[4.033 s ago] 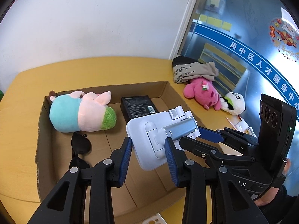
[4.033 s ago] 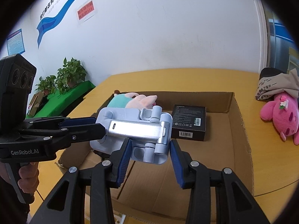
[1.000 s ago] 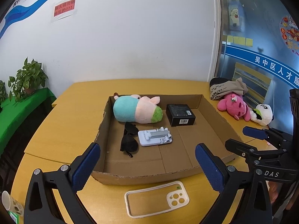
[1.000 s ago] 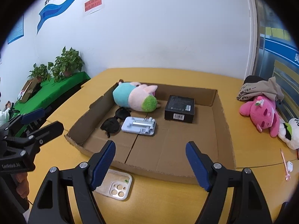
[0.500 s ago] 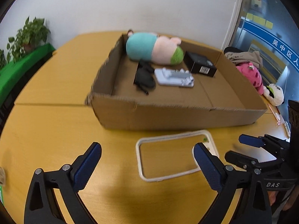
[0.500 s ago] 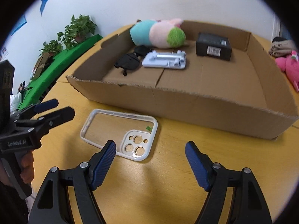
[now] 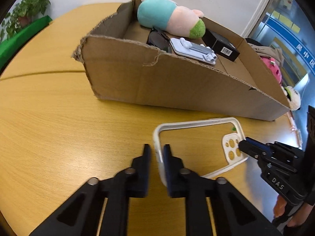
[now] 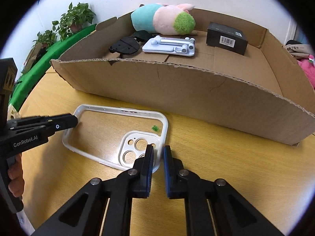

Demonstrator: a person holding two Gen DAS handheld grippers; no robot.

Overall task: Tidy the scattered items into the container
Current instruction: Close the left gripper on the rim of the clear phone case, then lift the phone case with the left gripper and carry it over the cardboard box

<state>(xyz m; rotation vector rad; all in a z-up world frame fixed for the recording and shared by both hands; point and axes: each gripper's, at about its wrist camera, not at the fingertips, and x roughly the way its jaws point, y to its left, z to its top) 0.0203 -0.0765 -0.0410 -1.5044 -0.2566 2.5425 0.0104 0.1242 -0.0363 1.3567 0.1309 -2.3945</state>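
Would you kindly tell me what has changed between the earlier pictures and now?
Both grippers came down to the phone case and have just closed: left gripper on one short end, right gripper on the camera-cutout end. The cardboard box and its contents stayed put.

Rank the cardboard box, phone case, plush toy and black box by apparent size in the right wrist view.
1. cardboard box
2. phone case, though nearness inflates it
3. plush toy
4. black box

Phone case [image 8: 116, 135] on table [image 8: 216, 157], before box [image 8: 177, 86] holding plush [image 8: 161, 19].
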